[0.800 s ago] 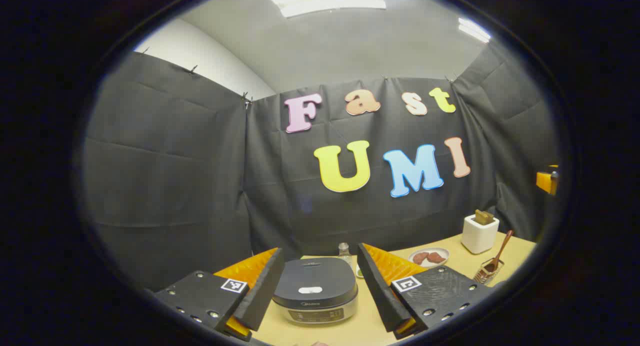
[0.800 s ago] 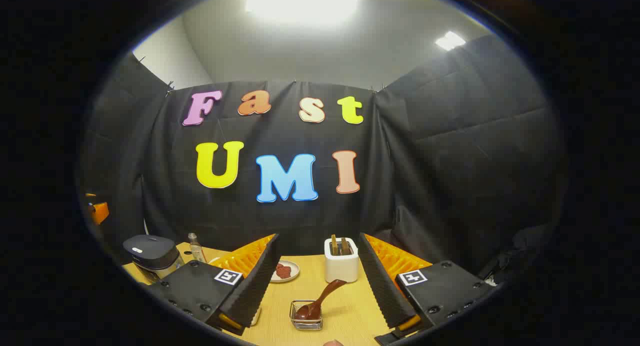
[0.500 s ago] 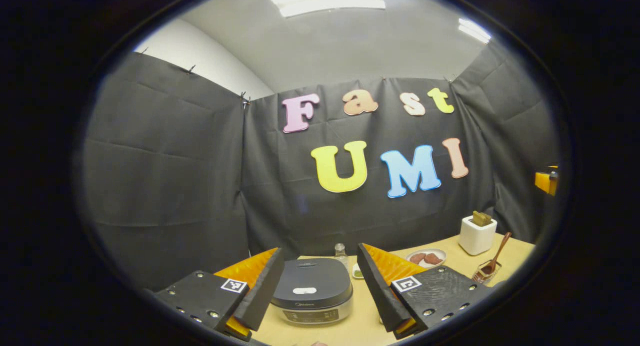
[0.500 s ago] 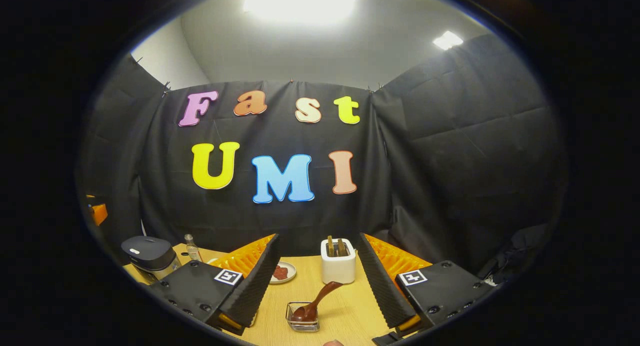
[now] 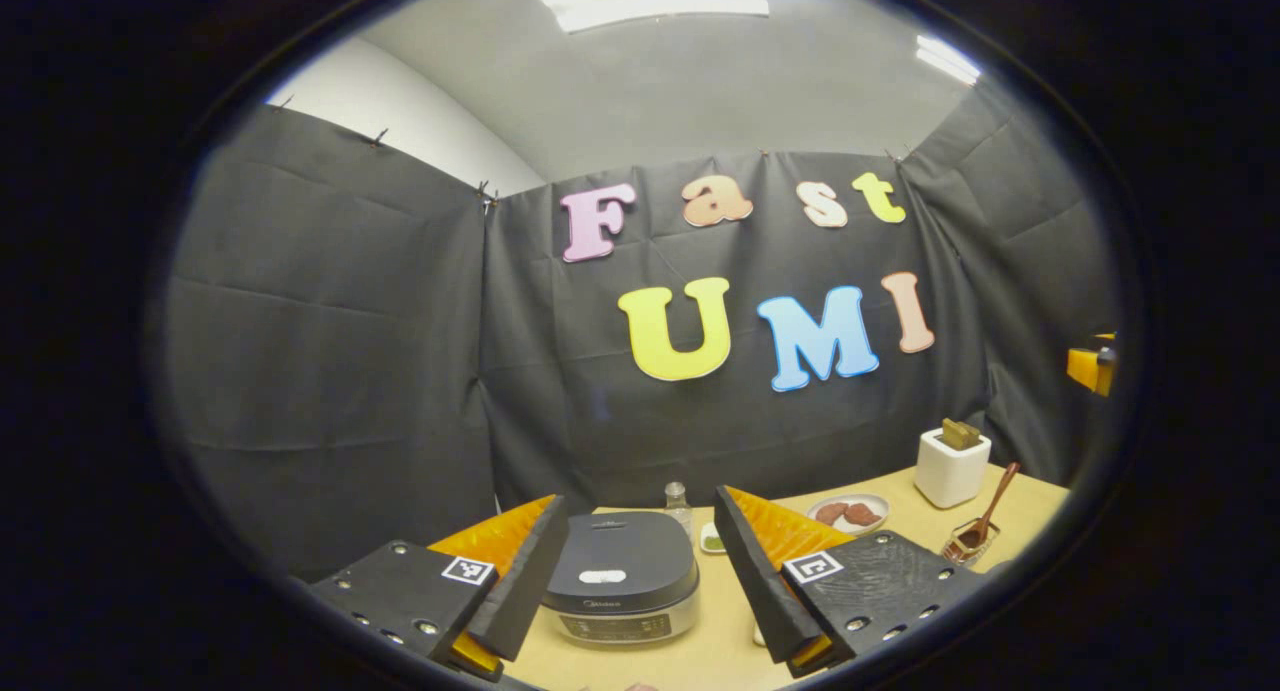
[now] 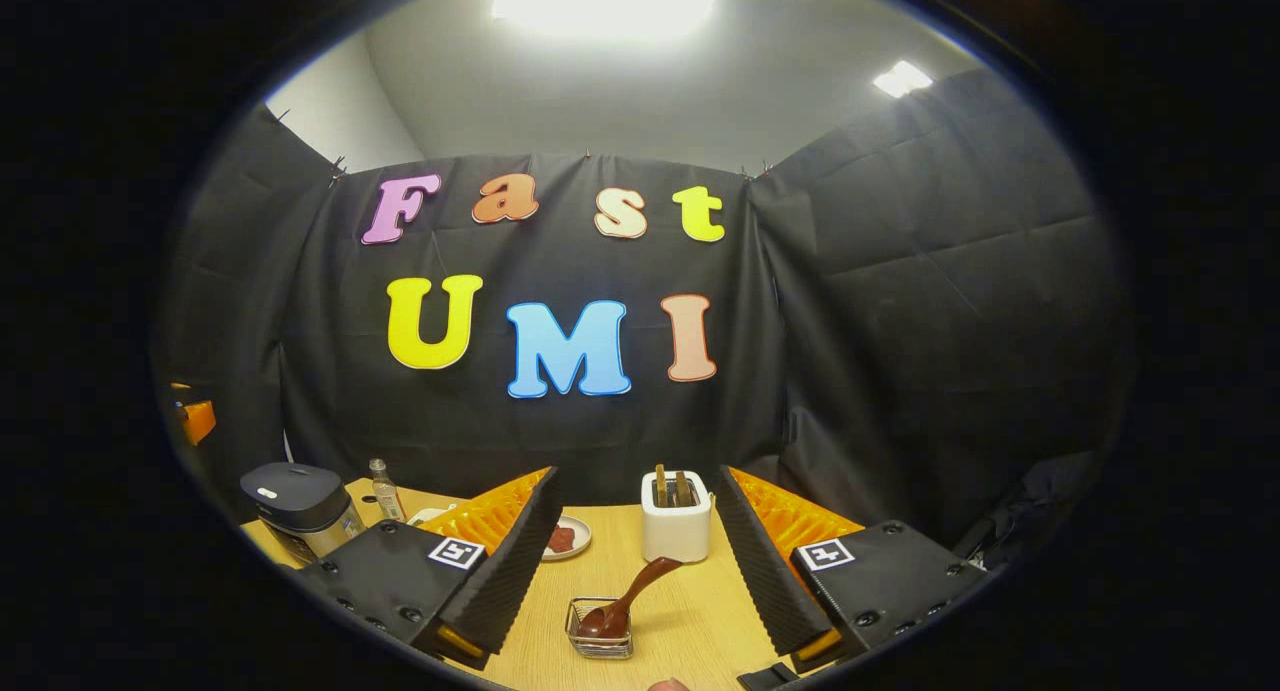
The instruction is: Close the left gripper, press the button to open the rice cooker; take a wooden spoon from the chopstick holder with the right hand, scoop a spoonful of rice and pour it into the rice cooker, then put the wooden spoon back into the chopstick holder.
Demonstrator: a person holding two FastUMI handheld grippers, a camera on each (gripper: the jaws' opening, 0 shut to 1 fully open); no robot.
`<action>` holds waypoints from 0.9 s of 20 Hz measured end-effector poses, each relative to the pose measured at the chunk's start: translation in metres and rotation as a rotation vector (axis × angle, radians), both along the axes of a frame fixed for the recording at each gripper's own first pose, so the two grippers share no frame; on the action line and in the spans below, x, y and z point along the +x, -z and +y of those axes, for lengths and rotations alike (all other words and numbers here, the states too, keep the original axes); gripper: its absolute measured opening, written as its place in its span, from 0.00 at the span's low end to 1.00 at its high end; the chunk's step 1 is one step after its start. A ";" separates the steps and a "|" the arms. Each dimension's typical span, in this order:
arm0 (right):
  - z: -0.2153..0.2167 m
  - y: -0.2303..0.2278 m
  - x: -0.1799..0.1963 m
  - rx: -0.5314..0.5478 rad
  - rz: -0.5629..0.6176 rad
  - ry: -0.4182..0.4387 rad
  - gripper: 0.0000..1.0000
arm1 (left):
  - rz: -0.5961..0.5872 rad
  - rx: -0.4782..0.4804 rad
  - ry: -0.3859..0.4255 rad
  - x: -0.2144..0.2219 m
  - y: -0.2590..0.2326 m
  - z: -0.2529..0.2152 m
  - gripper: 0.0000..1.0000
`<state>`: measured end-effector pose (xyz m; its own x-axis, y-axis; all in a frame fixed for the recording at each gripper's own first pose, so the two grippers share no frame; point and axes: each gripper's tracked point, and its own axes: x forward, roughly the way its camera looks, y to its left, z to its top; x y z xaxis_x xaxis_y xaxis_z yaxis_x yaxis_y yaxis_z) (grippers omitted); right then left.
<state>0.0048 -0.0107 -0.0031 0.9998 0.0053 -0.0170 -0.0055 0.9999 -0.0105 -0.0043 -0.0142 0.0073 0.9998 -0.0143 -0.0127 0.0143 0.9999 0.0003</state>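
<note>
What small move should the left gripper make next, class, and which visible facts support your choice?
Probably close the left gripper: its fingers stand wide apart, and the task wants it shut before pressing. The rice cooker sits framed between them with its lid down and the pale button on top untouched. The wooden spoon rests in its holder.

rice cooker [image 5: 620, 577]: one
wooden spoon [image 6: 628, 601]: one
chopstick holder [image 6: 598, 639]: one
toaster [image 6: 675, 516]: one
bottle [image 5: 678, 503]: one
plate [image 5: 850, 512]: one
</note>
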 end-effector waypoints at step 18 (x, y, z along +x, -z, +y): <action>-0.020 0.010 0.017 0.010 0.012 -0.054 0.97 | -0.010 -0.006 -0.020 -0.005 -0.019 -0.018 0.72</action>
